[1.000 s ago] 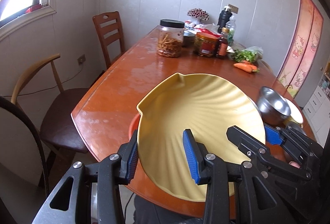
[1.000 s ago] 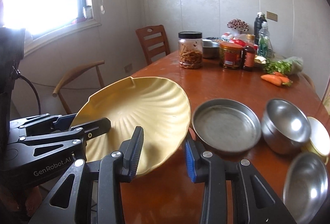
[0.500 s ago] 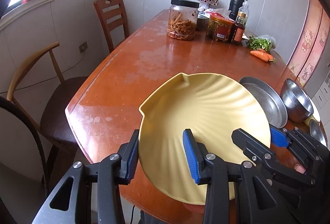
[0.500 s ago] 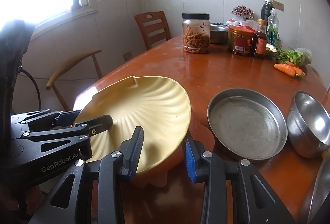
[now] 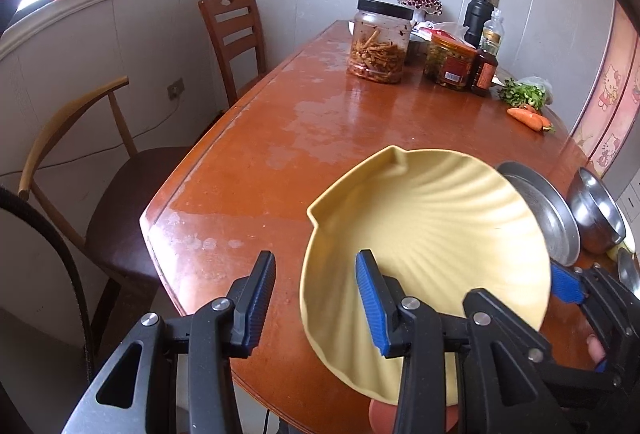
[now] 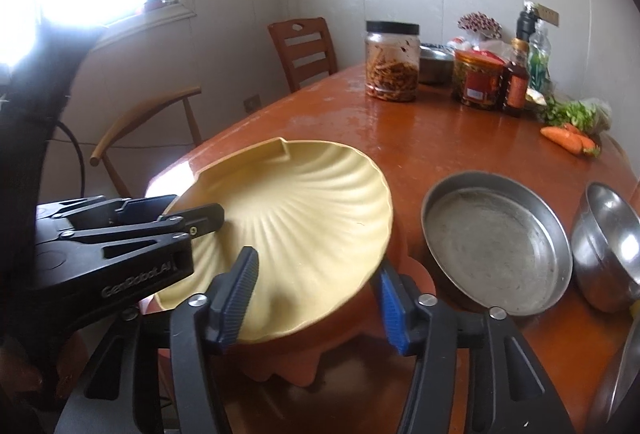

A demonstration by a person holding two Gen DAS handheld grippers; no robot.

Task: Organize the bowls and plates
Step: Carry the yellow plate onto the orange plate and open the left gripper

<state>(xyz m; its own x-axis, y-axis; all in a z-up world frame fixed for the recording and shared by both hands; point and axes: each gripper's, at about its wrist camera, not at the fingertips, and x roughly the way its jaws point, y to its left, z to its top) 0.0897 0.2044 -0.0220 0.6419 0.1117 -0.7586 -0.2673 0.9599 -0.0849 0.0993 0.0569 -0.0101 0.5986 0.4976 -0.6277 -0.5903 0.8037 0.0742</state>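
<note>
A pale yellow shell-shaped plate [image 5: 432, 234] [image 6: 304, 218] lies tilted on an orange dish [image 6: 304, 354] near the table's front edge. My left gripper [image 5: 314, 258] [image 6: 196, 206] straddles the plate's left rim, with one finger over the inside. A strip of table shows between the outer pad and the rim. My right gripper [image 6: 318, 260] [image 5: 516, 286] straddles the near right rim. Its jaws are opening, with the rim between them and neither pad pressing on it.
Right of the plates stand a round steel pan [image 6: 496, 246] and a steel bowl [image 6: 608, 246], with another steel dish [image 6: 624, 374] at the right edge. Jars [image 6: 392, 62], bottles and carrots [image 6: 568, 138] fill the far end. Two chairs [image 5: 236, 34] [image 5: 80, 154] stand left of the table.
Both grippers sank toward the table with the yellow plate, which now sits on the orange dish. The right jaws have spread. A gap has appeared beside the left gripper's outer finger.
</note>
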